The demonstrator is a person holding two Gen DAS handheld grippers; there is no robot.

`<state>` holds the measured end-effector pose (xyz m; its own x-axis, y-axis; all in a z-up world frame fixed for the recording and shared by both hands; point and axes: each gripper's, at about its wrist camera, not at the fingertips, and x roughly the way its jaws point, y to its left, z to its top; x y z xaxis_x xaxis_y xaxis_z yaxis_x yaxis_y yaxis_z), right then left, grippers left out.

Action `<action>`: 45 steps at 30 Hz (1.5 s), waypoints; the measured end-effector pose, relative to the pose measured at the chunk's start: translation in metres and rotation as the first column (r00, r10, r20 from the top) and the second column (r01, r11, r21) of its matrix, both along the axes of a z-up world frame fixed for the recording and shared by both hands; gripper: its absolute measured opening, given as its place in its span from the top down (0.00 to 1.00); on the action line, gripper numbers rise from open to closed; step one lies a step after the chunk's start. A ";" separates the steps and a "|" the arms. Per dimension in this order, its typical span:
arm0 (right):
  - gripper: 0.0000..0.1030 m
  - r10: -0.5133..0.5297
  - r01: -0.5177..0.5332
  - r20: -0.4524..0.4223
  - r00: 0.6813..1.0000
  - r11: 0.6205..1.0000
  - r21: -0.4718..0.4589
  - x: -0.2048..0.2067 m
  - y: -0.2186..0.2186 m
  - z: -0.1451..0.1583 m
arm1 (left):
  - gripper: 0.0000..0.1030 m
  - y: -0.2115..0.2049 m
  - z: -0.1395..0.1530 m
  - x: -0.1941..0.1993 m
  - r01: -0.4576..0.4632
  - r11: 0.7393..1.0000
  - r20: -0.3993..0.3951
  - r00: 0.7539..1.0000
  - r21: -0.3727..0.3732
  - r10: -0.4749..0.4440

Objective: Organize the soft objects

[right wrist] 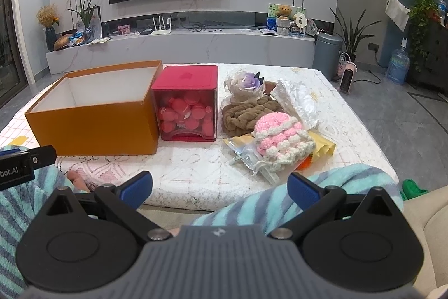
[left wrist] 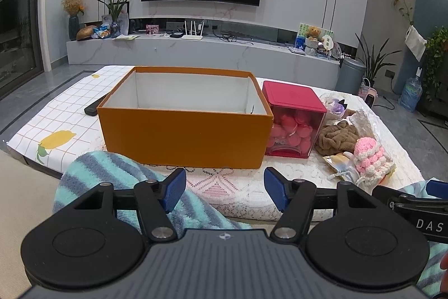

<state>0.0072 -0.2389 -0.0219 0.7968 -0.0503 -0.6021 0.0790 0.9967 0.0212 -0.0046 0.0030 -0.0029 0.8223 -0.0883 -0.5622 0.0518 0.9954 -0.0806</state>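
soft pile: pink crochet piece (right wrist: 277, 139) on brown plush (right wrist: 246, 114), right of centre | orange box (right wrist: 92, 114) empty, left | our left gripper (left wrist: 225, 189), right gripper (right wrist: 219, 187) both gaping, empty | risk: we snag the packet (right wrist: 243, 150) underneath

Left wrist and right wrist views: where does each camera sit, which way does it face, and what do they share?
Left wrist: sits behind the open left claw, facing the orange box head-on; a striped sleeve shows.
Right wrist: sits behind the open right claw, further right, facing the pink crochet piece and brown cloth.
Shared: orange box, red container, both claws empty.
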 end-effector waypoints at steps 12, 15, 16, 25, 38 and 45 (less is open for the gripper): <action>0.02 0.000 0.000 0.001 1.000 1.000 -0.003 0.001 0.001 0.000 | 0.27 0.001 0.000 0.002 0.002 1.000 -0.004 1.000 -0.001 -0.002; 0.03 0.001 -0.001 0.001 1.000 1.000 -0.003 0.001 0.001 0.000 | 0.27 0.001 0.000 0.002 0.001 1.000 -0.004 1.000 -0.002 -0.001; 0.03 0.001 -0.001 0.001 1.000 1.000 -0.002 0.001 0.001 0.000 | 0.27 0.001 0.000 0.002 0.001 1.000 -0.004 1.000 -0.002 -0.001; 0.03 0.007 -0.006 -0.014 1.000 1.000 0.012 0.004 -0.004 -0.006 | 0.27 -0.003 -0.007 0.006 0.048 0.999 -0.031 0.998 -0.014 -0.048; 0.19 0.047 -0.046 -0.078 0.996 0.999 0.014 0.036 -0.035 -0.025 | 0.39 -0.045 -0.024 0.042 0.205 0.979 -0.138 0.970 0.005 -0.202; 0.27 0.028 -0.033 -0.133 0.991 0.999 -0.038 0.075 -0.078 -0.021 | 0.45 -0.084 -0.029 0.068 0.316 0.949 -0.178 0.933 -0.017 -0.314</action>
<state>0.0824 -0.3164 -0.0427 0.7119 -0.0529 -0.7003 0.0477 0.9985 -0.0269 0.0637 -0.0809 -0.0319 0.6409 -0.3195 -0.6979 0.3490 0.9311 -0.1058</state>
